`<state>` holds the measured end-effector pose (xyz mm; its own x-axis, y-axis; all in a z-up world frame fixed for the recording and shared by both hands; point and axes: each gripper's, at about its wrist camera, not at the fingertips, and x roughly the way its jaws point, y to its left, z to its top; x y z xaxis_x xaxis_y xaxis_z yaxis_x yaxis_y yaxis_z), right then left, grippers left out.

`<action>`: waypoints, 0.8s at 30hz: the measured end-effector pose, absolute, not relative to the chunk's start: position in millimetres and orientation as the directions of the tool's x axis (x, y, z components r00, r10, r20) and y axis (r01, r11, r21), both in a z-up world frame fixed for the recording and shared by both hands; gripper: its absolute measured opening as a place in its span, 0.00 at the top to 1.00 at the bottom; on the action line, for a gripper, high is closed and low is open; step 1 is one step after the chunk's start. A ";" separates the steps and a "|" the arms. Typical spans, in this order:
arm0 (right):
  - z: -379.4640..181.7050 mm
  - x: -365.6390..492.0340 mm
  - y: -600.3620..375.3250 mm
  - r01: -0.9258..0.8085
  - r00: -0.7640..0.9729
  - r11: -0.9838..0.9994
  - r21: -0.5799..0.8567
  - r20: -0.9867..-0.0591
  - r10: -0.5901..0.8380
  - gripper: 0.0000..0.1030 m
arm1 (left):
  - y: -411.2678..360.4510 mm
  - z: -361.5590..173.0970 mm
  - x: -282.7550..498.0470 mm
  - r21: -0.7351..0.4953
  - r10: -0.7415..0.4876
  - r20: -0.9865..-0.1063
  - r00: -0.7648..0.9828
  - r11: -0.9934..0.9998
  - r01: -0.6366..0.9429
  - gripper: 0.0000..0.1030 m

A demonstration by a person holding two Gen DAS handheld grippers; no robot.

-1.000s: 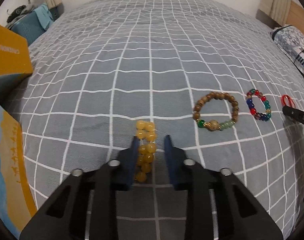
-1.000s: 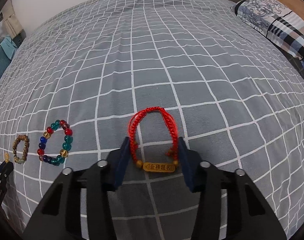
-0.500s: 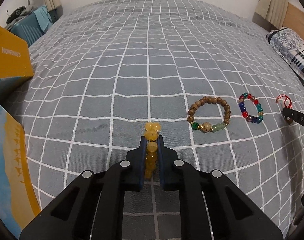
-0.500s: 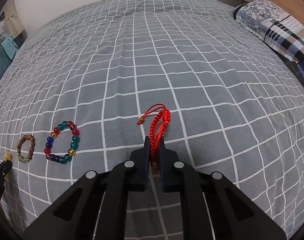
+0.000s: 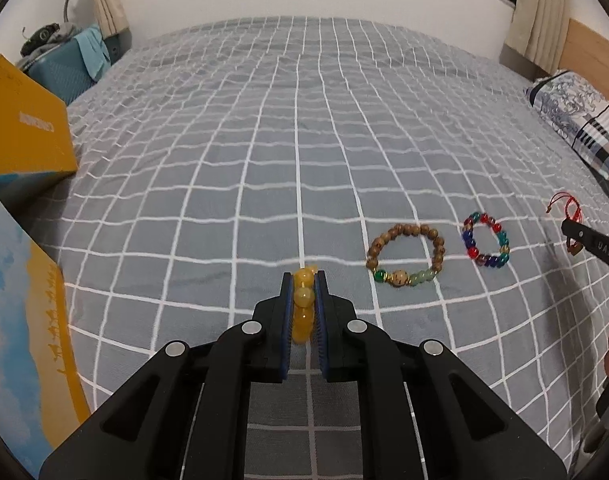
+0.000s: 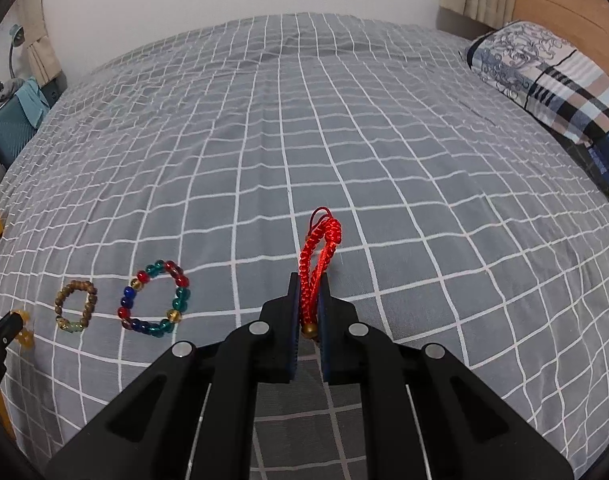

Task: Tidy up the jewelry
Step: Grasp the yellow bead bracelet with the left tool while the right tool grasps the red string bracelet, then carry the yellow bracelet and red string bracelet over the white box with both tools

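Above bedspread (image 5: 264, 184), L gripper (image 5: 303, 284) grips yellow bracelet (image 5: 303, 300), R gripper (image 6: 307, 286) red bracelet (image 6: 318, 252).

A string of round amber-yellow beads (image 5: 303, 304) is pinched flat between jaws. A braided red cord bracelet (image 6: 318, 258) likewise. Brown wooden-bead bracelet (image 5: 405, 255) and multicoloured glass-bead bracelet (image 5: 486, 240) lie flat, side by side.
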<state>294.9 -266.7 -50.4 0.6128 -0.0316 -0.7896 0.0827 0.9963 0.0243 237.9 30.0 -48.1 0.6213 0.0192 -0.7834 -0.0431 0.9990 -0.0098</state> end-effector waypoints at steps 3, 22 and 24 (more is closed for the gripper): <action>-45.8 292.1 -264.0 0.073 0.631 0.997 0.029 -0.775 -0.024 0.93 | 32.7 -41.4 235.5 -0.020 0.013 -0.772 0.636 0.999 -0.045 0.91; -15.4 270.0 -235.6 0.010 0.738 1.000 -0.006 -0.675 -0.011 0.93 | 28.4 -0.8 214.3 -0.048 -0.012 -0.644 0.765 0.999 -0.024 0.91; -14.8 269.8 -234.8 0.009 0.738 1.000 -0.007 -0.674 -0.011 0.93 | 29.0 -0.8 215.1 -0.049 -0.009 -0.647 0.763 0.998 -0.030 0.91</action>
<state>269.8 -234.8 -14.8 0.7383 -0.0112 -0.6744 0.0092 0.9999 -0.0065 215.1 29.0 -0.8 0.7627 -0.0085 -0.6467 -0.0302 0.9984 -0.0488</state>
